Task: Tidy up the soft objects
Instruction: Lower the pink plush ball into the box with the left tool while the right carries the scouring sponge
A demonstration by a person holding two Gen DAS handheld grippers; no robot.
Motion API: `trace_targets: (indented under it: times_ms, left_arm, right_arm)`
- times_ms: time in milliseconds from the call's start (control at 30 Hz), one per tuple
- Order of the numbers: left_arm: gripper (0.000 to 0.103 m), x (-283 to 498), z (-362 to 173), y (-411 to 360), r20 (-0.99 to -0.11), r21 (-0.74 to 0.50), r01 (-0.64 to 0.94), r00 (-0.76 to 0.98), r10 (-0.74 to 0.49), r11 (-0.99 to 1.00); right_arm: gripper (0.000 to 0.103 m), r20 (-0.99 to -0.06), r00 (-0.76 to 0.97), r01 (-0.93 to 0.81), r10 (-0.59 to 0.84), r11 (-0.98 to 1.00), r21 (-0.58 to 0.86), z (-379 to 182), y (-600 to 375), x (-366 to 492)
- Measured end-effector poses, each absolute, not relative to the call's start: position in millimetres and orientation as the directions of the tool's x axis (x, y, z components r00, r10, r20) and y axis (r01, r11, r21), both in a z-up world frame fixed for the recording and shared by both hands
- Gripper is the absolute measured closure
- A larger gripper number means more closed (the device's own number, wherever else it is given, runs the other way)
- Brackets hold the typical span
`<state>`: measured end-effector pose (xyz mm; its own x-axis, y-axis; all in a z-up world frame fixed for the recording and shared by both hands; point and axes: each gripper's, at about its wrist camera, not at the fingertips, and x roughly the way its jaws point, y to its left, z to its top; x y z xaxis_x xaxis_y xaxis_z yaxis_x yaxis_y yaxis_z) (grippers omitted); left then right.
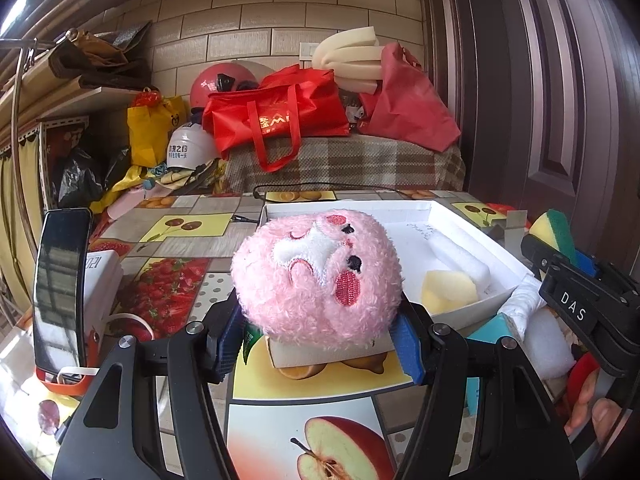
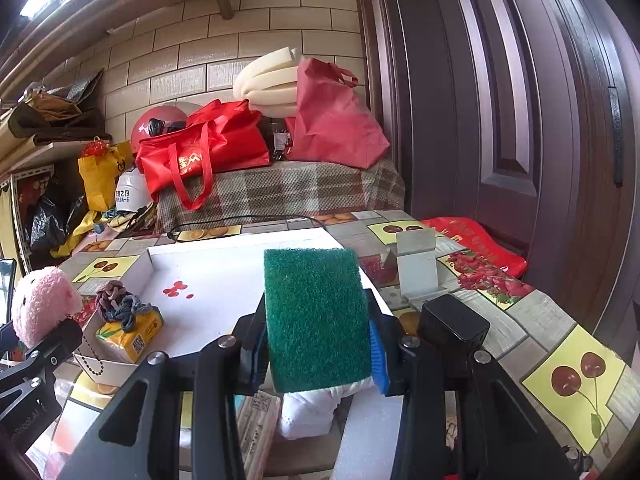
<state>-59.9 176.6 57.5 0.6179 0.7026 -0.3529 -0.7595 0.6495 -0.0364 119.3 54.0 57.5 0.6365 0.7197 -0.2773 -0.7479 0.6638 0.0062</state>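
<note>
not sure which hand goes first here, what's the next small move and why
Probably carry the plush in the left gripper forward over the white box and release. It is already gripped and lifted, and the box lies just ahead with room beside the foam pieces.

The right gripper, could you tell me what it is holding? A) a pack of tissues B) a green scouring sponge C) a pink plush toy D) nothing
B: the right gripper is closed on the green sponge, its blue pads pressing both sides, while the pink plush sits in the left gripper.
</note>
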Motion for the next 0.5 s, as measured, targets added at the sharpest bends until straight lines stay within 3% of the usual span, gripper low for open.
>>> trace_targets:
  times_ms: [500]
  left_arm:
    - [0.039, -36, 58, 216, -0.354, -0.058, -0.79, 0.587, 0.728, 0.61]
  right_arm:
    - [0.061, -0.289, 0.662, -0.718, 0.692, 0.696, 0.021, 58, 85, 146]
